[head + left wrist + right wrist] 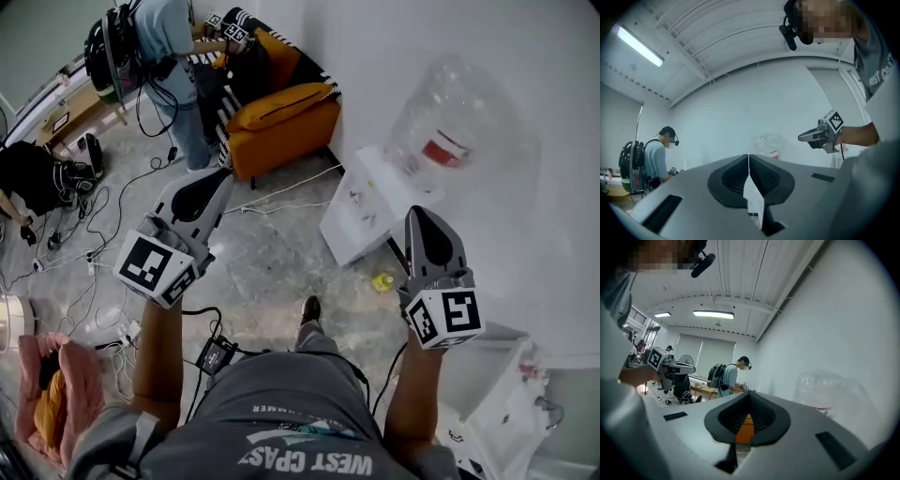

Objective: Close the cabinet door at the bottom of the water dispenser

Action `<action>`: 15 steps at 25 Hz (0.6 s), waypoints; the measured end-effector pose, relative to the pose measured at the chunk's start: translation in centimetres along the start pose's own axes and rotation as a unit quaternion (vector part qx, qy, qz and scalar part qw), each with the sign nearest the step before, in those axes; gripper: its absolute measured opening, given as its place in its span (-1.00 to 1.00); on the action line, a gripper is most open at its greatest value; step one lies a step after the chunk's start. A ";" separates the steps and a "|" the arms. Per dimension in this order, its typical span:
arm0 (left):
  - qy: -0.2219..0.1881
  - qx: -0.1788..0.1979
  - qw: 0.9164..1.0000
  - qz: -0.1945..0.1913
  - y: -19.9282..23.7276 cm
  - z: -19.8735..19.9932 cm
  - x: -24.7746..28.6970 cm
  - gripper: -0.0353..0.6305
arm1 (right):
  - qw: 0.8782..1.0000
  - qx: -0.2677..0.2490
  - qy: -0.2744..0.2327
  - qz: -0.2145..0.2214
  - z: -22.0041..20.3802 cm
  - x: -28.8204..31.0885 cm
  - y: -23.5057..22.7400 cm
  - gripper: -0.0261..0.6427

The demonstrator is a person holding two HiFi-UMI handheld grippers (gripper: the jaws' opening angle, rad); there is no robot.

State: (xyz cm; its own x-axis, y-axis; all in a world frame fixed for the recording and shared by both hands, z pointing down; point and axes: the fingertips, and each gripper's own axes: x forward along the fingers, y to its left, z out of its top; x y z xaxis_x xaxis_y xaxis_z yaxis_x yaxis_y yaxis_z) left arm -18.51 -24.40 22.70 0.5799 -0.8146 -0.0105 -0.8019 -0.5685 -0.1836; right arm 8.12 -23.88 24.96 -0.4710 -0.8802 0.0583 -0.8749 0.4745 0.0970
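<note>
In the head view the white water dispenser stands against the wall under me, with a clear water bottle on top. From this steep angle its bottom cabinet door cannot be made out. My left gripper is held up in the air left of the dispenser, jaws shut on nothing. Just in front of the dispenser my right gripper is raised too, also shut and empty. The left gripper view shows the bottle and the right gripper beyond the closed jaws. The right gripper view shows the bottle.
An orange armchair stands against the wall to the dispenser's left, and another person stands by it. Cables trail over the floor on the left. A small yellow-green object lies by the dispenser's foot. A white bag sits at the right.
</note>
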 end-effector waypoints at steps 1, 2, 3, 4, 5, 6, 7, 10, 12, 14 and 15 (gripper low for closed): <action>-0.004 -0.001 1.000 -0.001 -0.1 0.5 -0.5 -0.83 | 1.000 -0.004 -0.002 0.000 0.7 -0.4 0.4 -0.86; -0.008 -0.003 1.000 -0.003 -0.1 1.0 -1.0 -0.83 | 1.000 -0.009 -0.004 -0.001 1.3 -0.7 0.7 -0.86; -0.010 -0.004 1.000 -0.004 -0.2 1.3 -1.3 -0.83 | 1.000 -0.013 -0.005 -0.001 1.9 -1.0 0.9 -0.86; -0.011 -0.005 1.000 -0.006 -0.3 1.4 -1.3 -0.83 | 1.000 -0.016 -0.007 0.000 2.1 -1.1 1.0 -0.86; -0.009 -0.005 1.000 -0.007 -0.4 1.3 -1.0 -0.83 | 1.000 -0.017 -0.007 0.000 2.1 -1.0 0.8 -0.86; -0.007 -0.004 1.000 -0.008 -0.4 0.9 -0.6 -0.83 | 1.000 -0.016 -0.008 0.000 1.8 -0.7 0.4 -0.86; -0.005 -0.004 1.000 -0.009 -0.6 0.4 0.1 -0.83 | 1.000 -0.014 -0.008 -0.001 1.3 -0.4 -0.1 -0.86; 0.000 -0.002 1.000 -0.012 -1.1 -0.9 1.5 -0.83 | 1.000 -0.005 -0.004 -0.008 -0.2 0.0 -1.3 -0.86; -0.002 -0.001 1.000 -0.013 -1.3 -1.3 1.6 -0.83 | 1.000 -0.005 -0.005 -0.011 -0.7 -0.2 -1.4 -0.86; -0.005 0.000 1.000 -0.012 -1.4 -1.2 1.0 -0.83 | 1.000 -0.008 -0.006 -0.014 -0.5 -0.5 -1.0 -0.86; -0.006 0.000 1.000 -0.011 -1.3 -1.1 0.6 -0.83 | 1.000 -0.009 -0.007 -0.014 -0.4 -0.7 -0.7 -0.86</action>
State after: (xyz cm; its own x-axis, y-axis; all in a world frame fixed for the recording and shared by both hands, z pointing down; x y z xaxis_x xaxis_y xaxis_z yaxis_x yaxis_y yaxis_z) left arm -17.24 -24.29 24.03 0.5990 -0.8005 -0.0189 -0.7890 -0.5860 -0.1847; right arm 9.11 -23.57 25.23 -0.4471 -0.8935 0.0420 -0.8860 0.4488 0.1168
